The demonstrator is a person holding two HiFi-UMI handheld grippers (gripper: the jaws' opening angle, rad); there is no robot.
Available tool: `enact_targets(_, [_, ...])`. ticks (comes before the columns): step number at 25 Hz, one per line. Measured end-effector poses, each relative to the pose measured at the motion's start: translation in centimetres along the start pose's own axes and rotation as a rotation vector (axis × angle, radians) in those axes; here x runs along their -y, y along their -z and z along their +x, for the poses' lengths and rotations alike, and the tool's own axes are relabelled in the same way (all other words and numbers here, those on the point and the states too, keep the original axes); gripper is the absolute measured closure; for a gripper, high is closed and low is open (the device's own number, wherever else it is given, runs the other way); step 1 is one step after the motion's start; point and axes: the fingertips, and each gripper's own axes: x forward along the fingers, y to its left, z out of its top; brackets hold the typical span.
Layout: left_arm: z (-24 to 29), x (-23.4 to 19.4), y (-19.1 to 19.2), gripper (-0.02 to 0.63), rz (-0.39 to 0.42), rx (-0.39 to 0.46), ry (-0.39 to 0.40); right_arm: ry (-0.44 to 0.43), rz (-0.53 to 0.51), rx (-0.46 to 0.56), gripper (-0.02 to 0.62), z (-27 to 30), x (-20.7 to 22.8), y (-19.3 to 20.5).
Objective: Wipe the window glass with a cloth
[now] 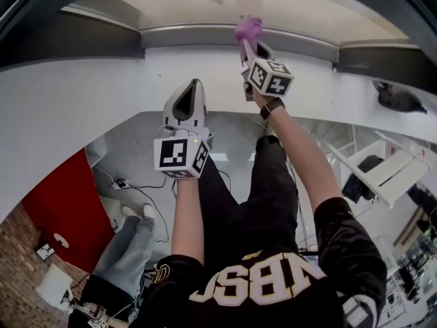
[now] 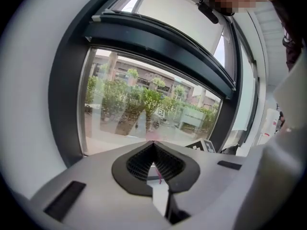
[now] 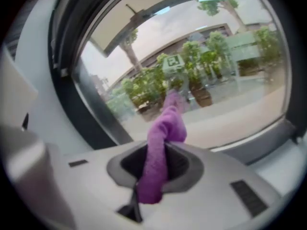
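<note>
A: Right gripper (image 3: 160,153) state?

B: Clamped on the cloth (image 3: 162,143). In the right gripper view the purple cloth runs up between the jaws, bunched, with its top sticking out past the tips.

A: Where's the cloth relative to the glass (image 3: 230,56)?

B: Right at it. The cloth's top meets its own reflection in the pane, centre of the frame, so it looks like contact. In the head view the cloth (image 1: 248,27) sits top centre, against the pane just above the lower frame bar (image 1: 171,36), with the right gripper (image 1: 247,44) directly below it and the arm stretched out.

A: Left gripper (image 2: 154,145)?

B: Jaws closed tip to tip, with nothing gripped. The left gripper view shows the pads meeting at a point, bottom centre. It faces the glass (image 2: 144,109) but is clear of it, with the dark frame (image 2: 67,95) at left.

A: Left gripper in the head view?

B: Left gripper (image 1: 193,87) is centre-left, lower in the frame than the right one, and apart from the cloth.

A: Anything else?

B: Watch (image 1: 271,106) on the right wrist. Red wall (image 1: 61,210) lower left.
</note>
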Motion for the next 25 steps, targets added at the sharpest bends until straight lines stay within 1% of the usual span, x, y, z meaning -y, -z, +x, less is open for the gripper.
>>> enact_targets(4, [-3.9, -8.4, -1.2, 0.591, 0.063, -0.025, -0.073, -0.25, -0.135, -0.115, 0.515, 8.3, -15.1, 4.9])
enact_targets(7, [-6.3, -14.1, -2.0, 0.591, 0.095, -0.031, -0.135, -0.372, -0.22, -0.163, 0.515, 13.7, -24.0, 7.2])
enact_targets(9, [-7.4, -16.6, -2.2, 0.591, 0.106, -0.031, -0.169, -0.422, -0.26, -0.187, 0.515, 16.3, -27.9, 8.2])
enact_targets(10, [-7.8, -17.4, -2.2, 0.591, 0.108, -0.03, -0.182, -0.434, -0.271, -0.208, 0.515, 17.4, -28.9, 8.9])
enact_targets(12, [-8.1, -18.0, -2.1, 0.591, 0.105, -0.028, -0.196, -0.427, -0.266, -0.237, 0.515, 19.3, -29.2, 9.7])
enact_targets(13, [-7.9, -18.0, -2.0, 0.591, 0.102, -0.025, -0.199, -0.411, -0.255, -0.238, 0.515, 20.0, -28.6, 9.5])
enact_targets(15, [-7.1, -17.3, -1.6, 0.591, 0.092, -0.022, -0.201, -0.367, -0.224, -0.221, 0.515, 20.5, -25.9, 8.1])
enact_targets(18, [-5.1, -13.6, -0.3, 0.591, 0.063, -0.029, -0.171, -0.295, -0.18, -0.195, 0.515, 17.6, -18.8, 6.0])
enact_targets(20, [-2.8, -9.8, 0.5, 0.591, 0.052, -0.036, -0.107, -0.223, -0.159, -0.174, 0.515, 14.1, -11.7, 4.3])
enact_targets(22, [0.1, -5.2, 1.1, 0.591, 0.046, -0.037, -0.035, -0.138, -0.133, -0.151, 0.515, 10.0, -3.7, 2.4])
enact_targets(25, [4.1, 2.1, 1.9, 0.591, 0.037, -0.028, 0.045, -0.044, -0.085, -0.11, 0.515, 4.2, 7.5, -0.6])
